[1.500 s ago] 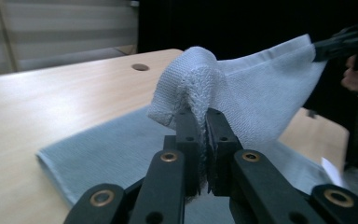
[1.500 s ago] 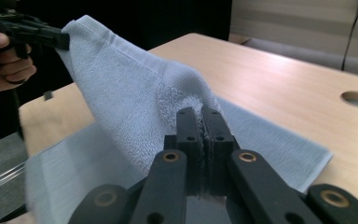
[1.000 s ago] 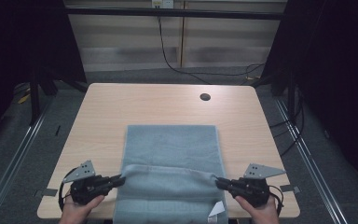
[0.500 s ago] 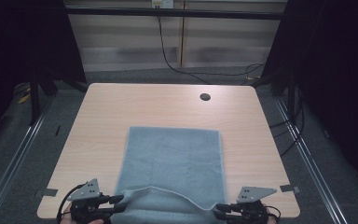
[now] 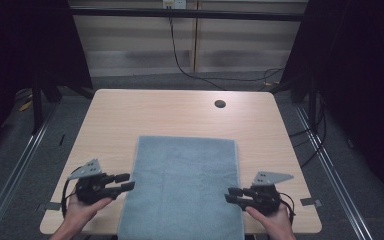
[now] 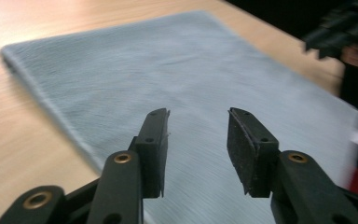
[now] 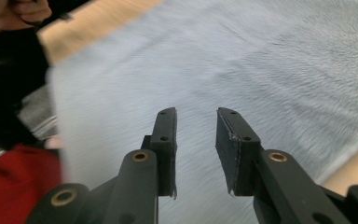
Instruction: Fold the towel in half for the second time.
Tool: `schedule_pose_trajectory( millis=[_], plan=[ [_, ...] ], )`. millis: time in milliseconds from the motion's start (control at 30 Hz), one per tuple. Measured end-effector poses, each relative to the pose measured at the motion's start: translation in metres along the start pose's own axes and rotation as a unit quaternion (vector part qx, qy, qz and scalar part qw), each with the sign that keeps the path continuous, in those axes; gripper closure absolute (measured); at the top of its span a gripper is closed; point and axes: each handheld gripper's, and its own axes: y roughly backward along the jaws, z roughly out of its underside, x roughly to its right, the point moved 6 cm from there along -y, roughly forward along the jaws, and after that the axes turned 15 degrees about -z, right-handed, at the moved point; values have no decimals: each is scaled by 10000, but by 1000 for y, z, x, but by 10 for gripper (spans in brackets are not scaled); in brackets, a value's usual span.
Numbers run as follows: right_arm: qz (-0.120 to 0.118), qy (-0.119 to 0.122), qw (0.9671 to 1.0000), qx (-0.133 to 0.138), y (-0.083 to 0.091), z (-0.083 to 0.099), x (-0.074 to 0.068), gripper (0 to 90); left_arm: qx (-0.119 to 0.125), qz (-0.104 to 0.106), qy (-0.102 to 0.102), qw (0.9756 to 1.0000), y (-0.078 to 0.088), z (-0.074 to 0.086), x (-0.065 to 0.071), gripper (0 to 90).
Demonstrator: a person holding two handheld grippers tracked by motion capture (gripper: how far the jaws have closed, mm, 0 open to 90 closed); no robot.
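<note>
So the grey-blue towel (image 5: 182,187) is lying flat on the light wooden table (image 5: 130,115), on the near half of it, with its near edge running right up to the table's front edge and maybe hanging a bit over. Everything else is easiest to place off that towel. The left gripper (image 5: 125,181) sits just off the towel's left edge, near the front corner, jaws pointing in toward the cloth, and its jaws have just been opening; in the left gripper view (image 6: 196,140) there's a clear gap between the pads and nothing caught in it, the towel just spreads out underneath. The right gripper (image 5: 232,194) mirrors that off the towel's right edge, tips right at the hem; its jaws have let go too, and the right gripper view (image 7: 196,135) shows an empty gap with blurry towel below. Both are held by the person's hands coming in from the front edge. Beyond the towel's far edge, well apart from it, there's a small dark round hole (image 5: 220,104) in the tabletop.
</note>
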Motion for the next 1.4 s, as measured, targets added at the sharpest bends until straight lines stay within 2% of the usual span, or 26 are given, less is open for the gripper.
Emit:
schedule_pose_trajectory(
  millis=[67, 100, 167, 267, 333, 400, 433, 467, 533, 567, 600, 667, 767, 833, 900, 1100, 1167, 1200, 1267, 1300, 1400],
  plan=[
    [18, -80, 10000, -17, -7, -8, 16, 674, -196, -222, 38, 9996, -19, -3, -10, 598],
    [36, -147, 9999, -3, -10, -13, 24, 664, -264, -219, 78, 9994, -27, -6, -13, 602],
    [100, -164, 9998, -22, -16, -23, 40, 643, -304, -400, -56, 9987, -41, -12, -18, 603],
    [266, -282, 9992, -6, -26, -35, 66, 637, -393, -505, 27, 9979, -60, -17, -28, 613],
    [389, -326, 9987, -63, -33, -39, 81, 638, -479, -557, 131, 9972, -71, -13, -32, 616],
    [479, -376, 9981, -87, -40, -41, 91, 636, -632, -615, -16, 9961, -77, -5, -33, 628],
    [515, -408, 9978, -118, -43, -41, 95, 625, -581, -616, -20, 9964, -77, -5, -33, 634],
    [542, -455, 9974, -162, -46, -41, 98, 622, -597, -575, 73, 9965, -76, -5, -33, 633],
    [584, -451, 9971, -171, -49, -40, 103, 621, -628, -578, 8, 9964, -74, -2, -32, 640],
    [594, -461, 9970, -154, -50, -40, 105, 612, -583, -600, -67, 9965, -73, 0, -30, 643],
    [591, -491, 9969, -187, -51, -38, 106, 607, -572, -592, -53, 9966, -71, 2, -28, 643],
    [568, -526, 9966, -271, -52, -34, 107, 599, -685, -518, -102, 9963, -64, 6, -24, 649],
    [491, -480, 9972, -299, -53, -31, 103, 594, -695, -404, -62, 9967, -54, 13, -17, 652],
    [483, -443, 9972, -354, -53, -29, 98, 594, -744, -338, -63, 9966, -46, 19, -11, 652],
    [427, -389, 9976, -395, -53, -25, 92, 595, -765, -300, -156, 9965, -39, 24, -4, 646],
    [416, -336, 9967, -617, -48, -13, 69, 591, -766, -42, -34, 9970, -29, 27, 3, 593],
    [379, -360, 9963, -680, -45, -12, 64, 572, -679, -89, -57, 9976, -27, 22, 1, 583],
    [341, -281, 9968, -659, -42, -13, 62, 574, -600, -85, -31, 9982, -25, 18, -1, 578],
    [357, -196, 9984, -402, -35, -21, 63, 576, -413, -149, 3, 9990, -24, 8, -7, 570],
    [393, -224, 9987, -254, -31, -26, 66, 577, -333, -222, 69, 9992, -24, 2, -12, 568],
    [570, -266, 9980, -41, -20, -37, 83, 581, -134, -455, 226, 9986, -27, -15, -31, 552]
  ],
)
